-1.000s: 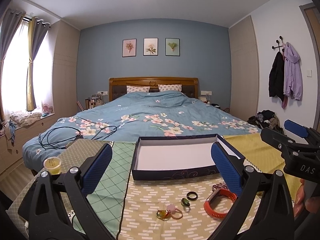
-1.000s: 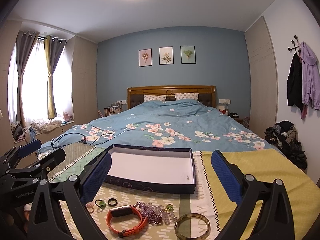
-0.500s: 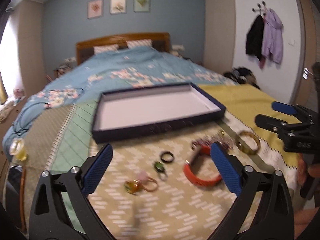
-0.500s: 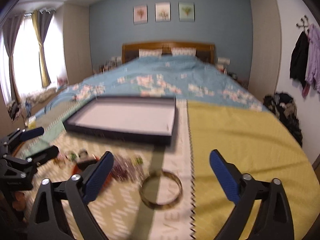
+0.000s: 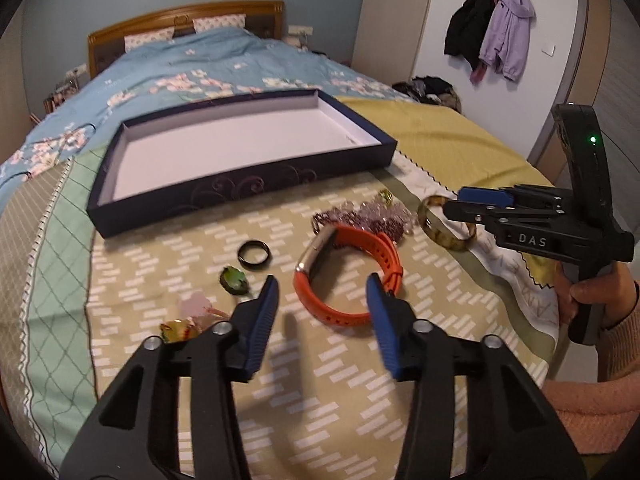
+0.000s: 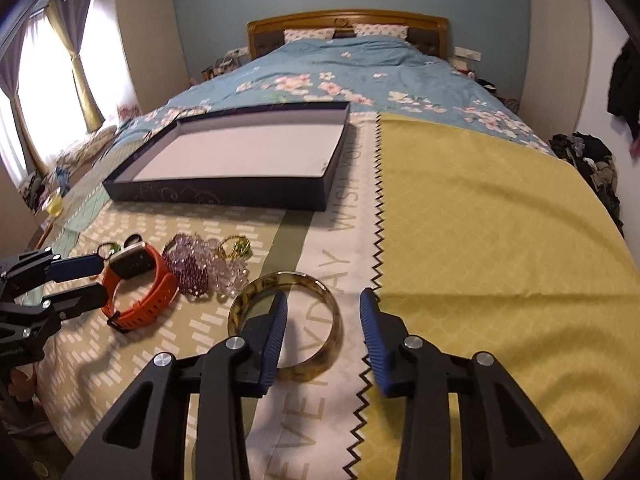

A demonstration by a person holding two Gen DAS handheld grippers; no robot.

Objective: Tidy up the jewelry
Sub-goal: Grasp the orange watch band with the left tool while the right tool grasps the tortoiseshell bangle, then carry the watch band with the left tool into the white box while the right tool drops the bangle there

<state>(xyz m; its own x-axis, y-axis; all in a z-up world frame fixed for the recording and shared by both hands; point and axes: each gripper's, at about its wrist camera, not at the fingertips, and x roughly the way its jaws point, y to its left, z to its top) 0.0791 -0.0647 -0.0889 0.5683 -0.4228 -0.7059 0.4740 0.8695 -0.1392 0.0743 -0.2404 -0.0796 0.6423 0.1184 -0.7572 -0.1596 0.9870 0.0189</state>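
I see a shallow navy box (image 5: 240, 184) lying open at the far side of the patterned cloth (image 5: 320, 392), its white floor bare. All the jewelry sits outside it, nearer me: an orange watch band (image 5: 344, 276), a black ring (image 5: 254, 255), a green ring (image 5: 234, 280), purple beads (image 6: 200, 264) and a mottled bangle (image 6: 286, 322). My left gripper (image 5: 322, 312) hovers over the band, jaws closing on nothing. My right gripper (image 6: 322, 330) closes above the bangle, gripping nothing.

bed (image 5: 224, 68) | cloths (image 5: 168, 264) spread | on them: box (image 5: 240, 184), orange watch (image 5: 344, 264), bangle (image 6: 288, 320), beads (image 6: 200, 264), rings (image 5: 254, 254)
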